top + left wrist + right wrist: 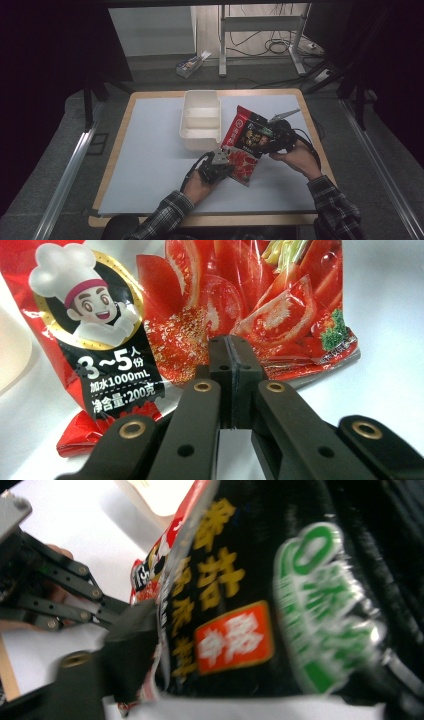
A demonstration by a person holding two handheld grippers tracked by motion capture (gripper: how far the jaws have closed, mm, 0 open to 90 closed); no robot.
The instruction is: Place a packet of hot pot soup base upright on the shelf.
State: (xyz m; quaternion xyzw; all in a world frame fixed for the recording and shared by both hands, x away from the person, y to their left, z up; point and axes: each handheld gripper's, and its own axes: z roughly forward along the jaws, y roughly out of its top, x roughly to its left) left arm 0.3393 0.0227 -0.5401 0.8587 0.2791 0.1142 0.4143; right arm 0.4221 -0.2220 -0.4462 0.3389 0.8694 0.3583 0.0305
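A red and black food packet with tomato pictures hangs tilted between my two grippers, just right of the white tray. My left gripper is at the packet's lower left edge. In the left gripper view the jaws stand pressed together over the packet's bottom seal, shut on it. My right gripper holds the packet's upper right part. In the right gripper view the packet sits close to the lens and hides one jaw. The other jaw presses its edge near my right gripper. The left gripper reaches in from the left there.
A white two-compartment tray stands at the back middle of the pale mat, touching distance from the packet. Its wall shows as a pale curve and as a cream corner. Beyond the table lie a small box, desk legs and cables.
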